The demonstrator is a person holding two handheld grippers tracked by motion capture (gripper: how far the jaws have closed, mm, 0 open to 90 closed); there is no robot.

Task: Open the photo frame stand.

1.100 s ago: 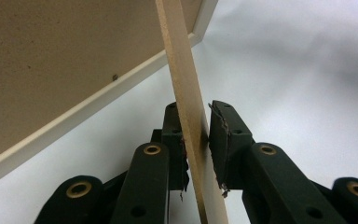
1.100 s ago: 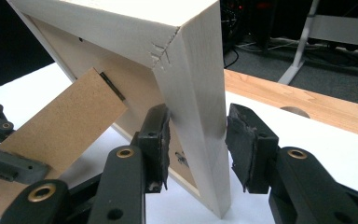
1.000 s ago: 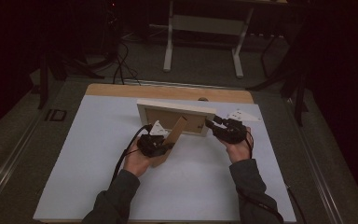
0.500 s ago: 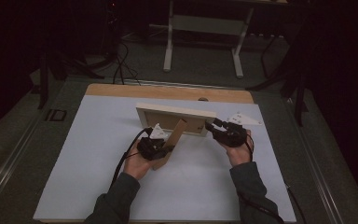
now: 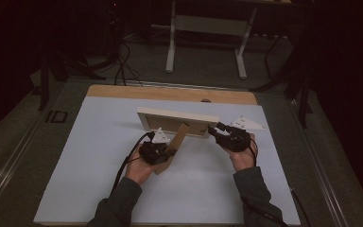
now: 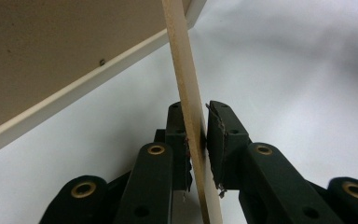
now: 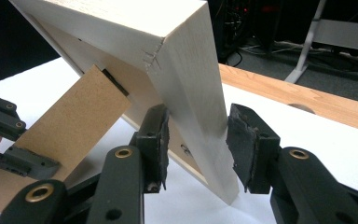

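A pale wooden picture frame (image 5: 177, 122) stands on edge near the far middle of the table, its brown fibreboard easel stand (image 5: 174, 144) angled out from its back toward the person. The left gripper (image 5: 157, 150) pinches that stand between its pads, while the right gripper (image 5: 216, 129) holds the frame's right end, its jaws spread around the thick wood; the near pad presses the frame and the far pad sits just beside it. Everything rests on a white sheet (image 5: 99, 165) covering the table, whose bare wooden strip (image 5: 170, 93) shows along the far edge. Beyond lies a dim room with grey floor, loose black cables (image 5: 123, 66) and a white desk leg frame (image 5: 205, 42).
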